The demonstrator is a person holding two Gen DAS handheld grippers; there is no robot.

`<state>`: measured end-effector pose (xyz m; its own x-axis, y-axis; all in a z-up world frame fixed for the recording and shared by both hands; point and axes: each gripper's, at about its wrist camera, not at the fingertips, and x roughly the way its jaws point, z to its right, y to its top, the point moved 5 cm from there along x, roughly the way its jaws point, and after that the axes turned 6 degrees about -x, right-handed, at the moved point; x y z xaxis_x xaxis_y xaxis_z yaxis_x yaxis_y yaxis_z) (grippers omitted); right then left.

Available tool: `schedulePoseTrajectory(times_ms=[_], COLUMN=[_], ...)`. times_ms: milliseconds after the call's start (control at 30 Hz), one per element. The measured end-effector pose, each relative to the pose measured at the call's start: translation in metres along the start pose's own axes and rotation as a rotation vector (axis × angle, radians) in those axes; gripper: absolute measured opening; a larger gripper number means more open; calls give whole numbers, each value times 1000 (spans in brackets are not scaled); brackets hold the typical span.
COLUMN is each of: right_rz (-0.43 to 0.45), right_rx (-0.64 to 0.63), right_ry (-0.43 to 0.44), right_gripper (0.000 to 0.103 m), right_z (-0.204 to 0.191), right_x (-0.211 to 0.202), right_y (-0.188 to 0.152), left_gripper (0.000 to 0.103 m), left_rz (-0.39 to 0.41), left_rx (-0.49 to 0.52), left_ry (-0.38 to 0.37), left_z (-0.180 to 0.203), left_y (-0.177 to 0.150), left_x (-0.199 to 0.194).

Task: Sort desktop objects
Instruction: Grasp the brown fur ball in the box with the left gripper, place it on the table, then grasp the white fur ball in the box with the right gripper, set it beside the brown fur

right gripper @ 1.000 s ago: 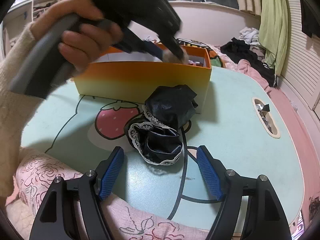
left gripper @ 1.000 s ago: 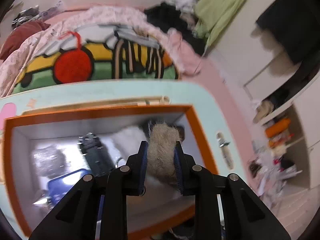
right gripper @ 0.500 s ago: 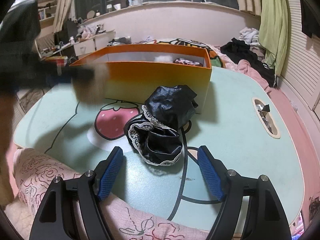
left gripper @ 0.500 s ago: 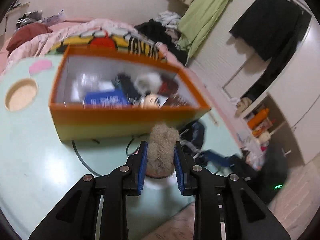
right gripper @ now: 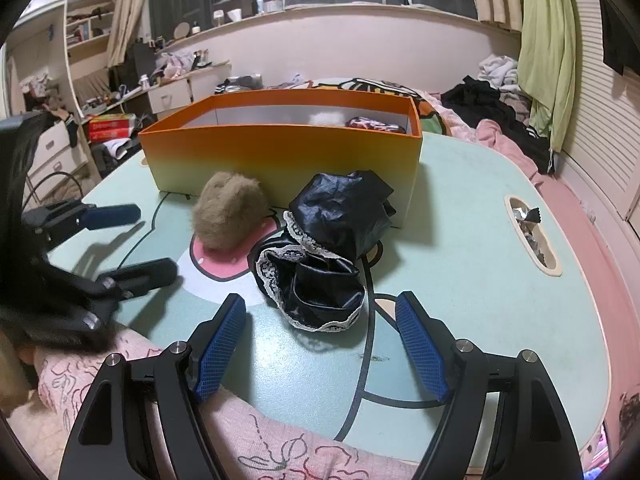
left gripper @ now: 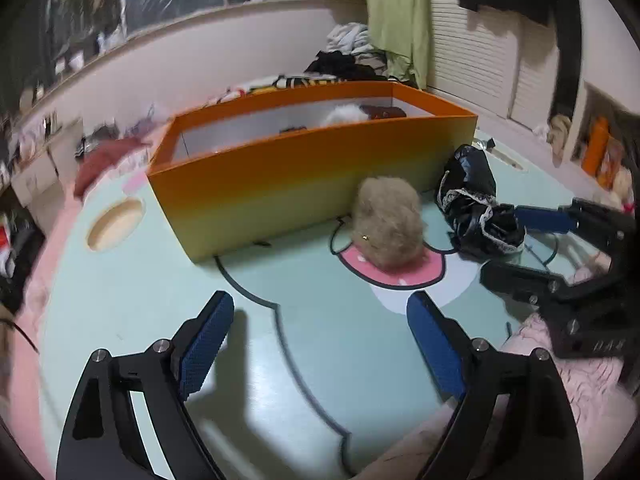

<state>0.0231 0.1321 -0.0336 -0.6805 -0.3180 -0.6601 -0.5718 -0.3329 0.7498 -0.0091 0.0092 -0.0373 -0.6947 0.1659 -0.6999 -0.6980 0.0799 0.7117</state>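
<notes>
A tan fluffy ball (left gripper: 390, 228) lies on the pale green table (left gripper: 280, 320) in front of the orange box (left gripper: 300, 172). It rests free on a pink strawberry print. My left gripper (left gripper: 320, 304) is behind it, jaws opening wide, nothing between the pads. A black lace-trimmed cloth (right gripper: 324, 240) sits crumpled to the right of the ball (right gripper: 228, 210). My right gripper (right gripper: 320, 308) stands open just short of the cloth, pads not touching it. The right wrist view shows the left gripper (right gripper: 154, 240) at the left. The left wrist view shows the right gripper (left gripper: 500, 244) at the right.
The orange box (right gripper: 280, 160) holds a white fluffy thing and a dark red item. A round hole (left gripper: 116, 224) is sunk in the table at the left; an oval slot (right gripper: 532, 236) with foil wrappers is at the right. A pink blanket (right gripper: 280, 440) covers the near edge.
The left gripper carried the fluffy ball out from above the box to the table in front of it, then opened and let it go. The right gripper has stayed where it was.
</notes>
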Motion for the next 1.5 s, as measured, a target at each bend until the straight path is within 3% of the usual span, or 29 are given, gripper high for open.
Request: schedulePoseTrajectory(times_ms=[167, 333, 367, 400, 467, 567, 700, 800, 867, 933, 1033, 1100, 1200, 1300, 1400, 1500], right_rz=[23, 191, 200, 196, 126, -25, -162, -272, -284, -340, -314, -251, -99, -19, -8, -66], right_rx=[17, -54, -54, -38, 20, 60, 120, 109, 88, 84, 90, 99, 108, 101, 80, 71], right_ry=[23, 75, 54, 46, 82, 120, 149, 117, 65, 90, 108, 127, 156, 239, 282, 268], right_gripper=[76, 70, 66, 50, 30, 28, 28, 29, 29, 17, 14, 10, 10, 10, 10, 10], right_z=[5, -5, -1, 5, 20, 35, 34, 27, 29, 28, 31, 33, 34, 23, 13, 0], right_x=[-2, -40, -46, -47, -35, 14, 76, 112, 122, 132, 131, 121, 74, 24, -9, -9], right_y=[3, 30, 45, 61, 97, 145, 173, 173, 170, 160, 163, 170, 183, 178, 148, 110], left_gripper=[91, 91, 91, 91, 91, 91, 91, 91, 91, 91, 91, 91, 91, 91, 91, 91], left_rz=[4, 13, 14, 14, 14, 15, 15, 16, 15, 19, 21, 23, 36, 42, 49, 54], left_rx=[-68, -103, -102, -100, -100, -99, -99, -98, -99, -103, -113, -120, -121, -125, -130, -133], left_ry=[75, 111, 111, 110, 108, 109, 107, 104, 102, 100, 96, 95, 96, 99, 101, 89], left_z=[-11, -16, -16, -16, -14, -14, -13, -12, -11, -13, -16, -17, -16, -17, -16, -17], left_y=[5, 2, 0, 0, -1, -2, -4, -4, -4, -3, -2, -1, -1, -3, -5, -5], left_x=[4, 4, 4, 4, 3, 1, 1, 1, 2, 1, 1, 0, -2, -3, -2, -4])
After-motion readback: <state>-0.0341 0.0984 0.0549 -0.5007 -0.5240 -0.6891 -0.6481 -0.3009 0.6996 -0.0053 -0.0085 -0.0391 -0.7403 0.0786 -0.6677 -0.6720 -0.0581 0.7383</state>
